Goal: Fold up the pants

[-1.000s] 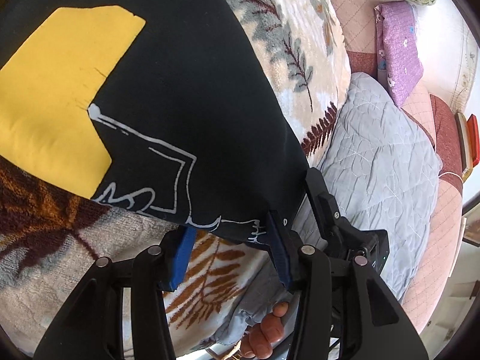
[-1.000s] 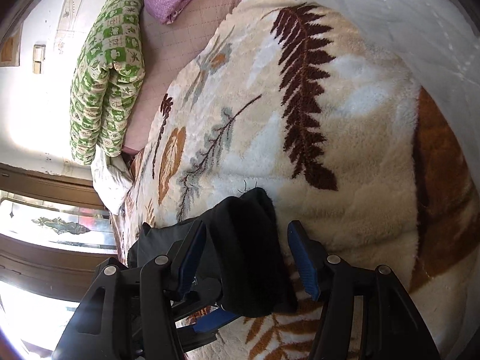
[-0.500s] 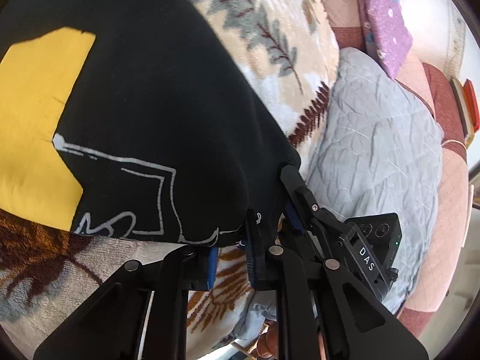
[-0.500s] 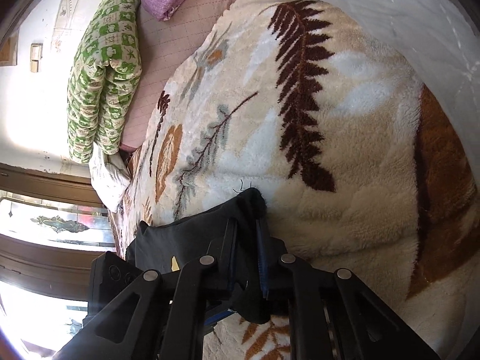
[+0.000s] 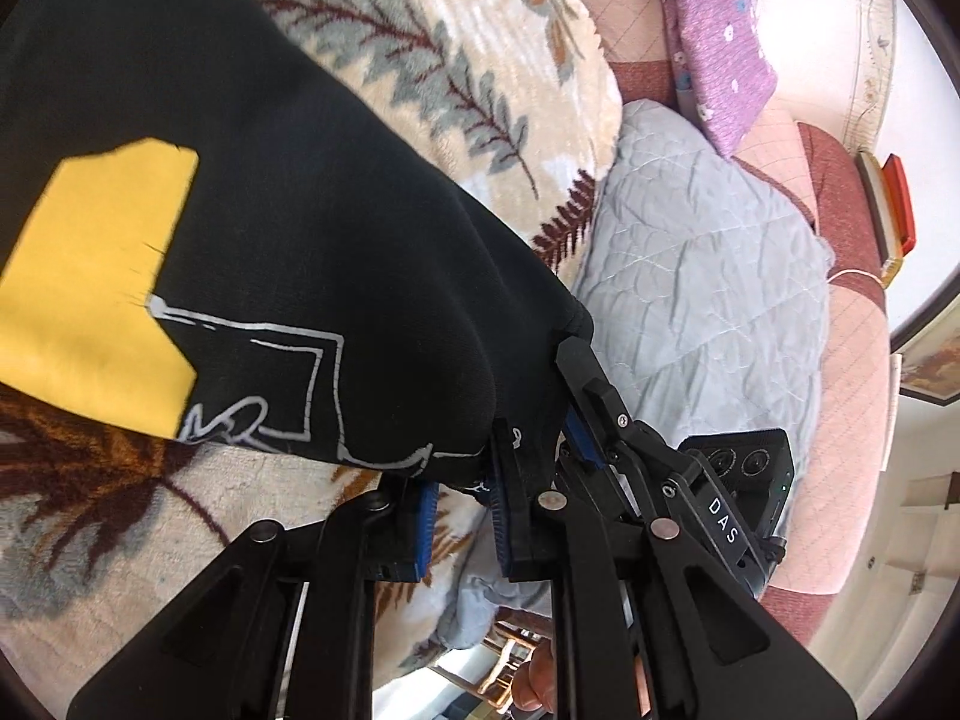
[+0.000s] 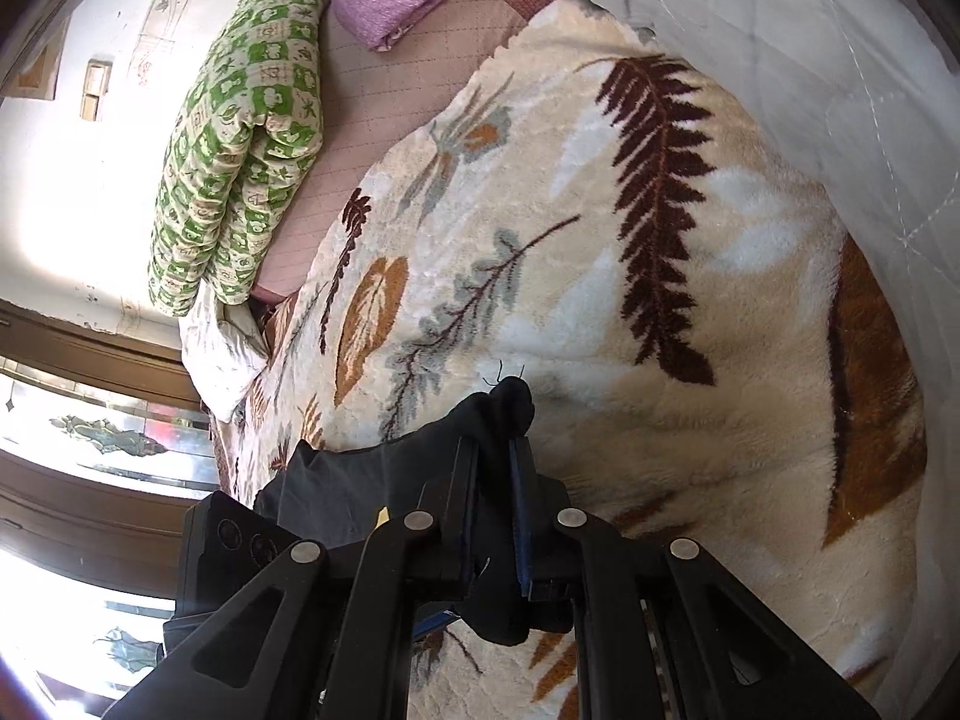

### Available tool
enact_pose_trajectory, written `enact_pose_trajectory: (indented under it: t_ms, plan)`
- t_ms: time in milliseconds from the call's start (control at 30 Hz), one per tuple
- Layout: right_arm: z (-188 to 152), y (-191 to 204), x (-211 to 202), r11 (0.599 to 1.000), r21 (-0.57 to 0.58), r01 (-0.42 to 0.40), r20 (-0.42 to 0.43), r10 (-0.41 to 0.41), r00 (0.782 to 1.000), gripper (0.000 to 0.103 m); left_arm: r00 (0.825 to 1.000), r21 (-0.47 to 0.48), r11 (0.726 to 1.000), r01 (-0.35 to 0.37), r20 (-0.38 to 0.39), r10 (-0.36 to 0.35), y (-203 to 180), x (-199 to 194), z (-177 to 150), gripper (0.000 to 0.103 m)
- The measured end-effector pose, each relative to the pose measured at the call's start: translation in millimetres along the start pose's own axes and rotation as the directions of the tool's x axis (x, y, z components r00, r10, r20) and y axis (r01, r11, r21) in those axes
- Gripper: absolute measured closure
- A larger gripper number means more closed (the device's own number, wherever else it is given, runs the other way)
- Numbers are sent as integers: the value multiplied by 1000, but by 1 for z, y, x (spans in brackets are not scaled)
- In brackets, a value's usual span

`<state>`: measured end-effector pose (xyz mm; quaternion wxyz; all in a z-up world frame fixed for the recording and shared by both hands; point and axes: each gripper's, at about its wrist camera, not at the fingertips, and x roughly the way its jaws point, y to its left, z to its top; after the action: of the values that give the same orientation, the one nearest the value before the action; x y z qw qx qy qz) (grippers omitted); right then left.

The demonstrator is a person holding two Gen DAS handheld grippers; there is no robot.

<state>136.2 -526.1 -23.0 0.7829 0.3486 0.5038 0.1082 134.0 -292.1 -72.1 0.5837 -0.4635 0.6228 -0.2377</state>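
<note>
Black pants (image 5: pixel 312 252) with a yellow patch and white line print lie on a leaf-patterned fleece blanket (image 5: pixel 432 48). My left gripper (image 5: pixel 459 474) is shut on the pants' near hem, the black cloth pinched between its blue pads. In the left wrist view my right gripper (image 5: pixel 573 414) is beside it, clamped on the same edge. In the right wrist view my right gripper (image 6: pixel 495 462) is shut on a bunched black corner of the pants (image 6: pixel 504 408), raised slightly off the blanket (image 6: pixel 690 360).
A grey quilt (image 5: pixel 708 276) lies to the right on the pink bed. A purple folded cloth (image 5: pixel 714 48) and a green patterned quilt (image 6: pixel 240 132) lie near the wall. A window (image 6: pixel 90 450) is at the left.
Both grippers went from open around the pants' edge to shut on it. The cloth at the hem has since lifted and drawn taut.
</note>
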Motion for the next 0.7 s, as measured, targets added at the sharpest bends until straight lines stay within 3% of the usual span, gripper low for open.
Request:
enact_pose_trajectory:
  t_ms: [333, 700]
  plan:
    - [-5, 59, -1, 997, -74, 28, 14, -27, 1000, 94, 997, -37, 997, 70, 37, -69, 11, -49, 12, 90]
    - [-17, 127, 38, 990, -142, 11, -36, -16, 999, 94, 990, -129, 984, 122, 88, -112, 52, -99, 32, 90]
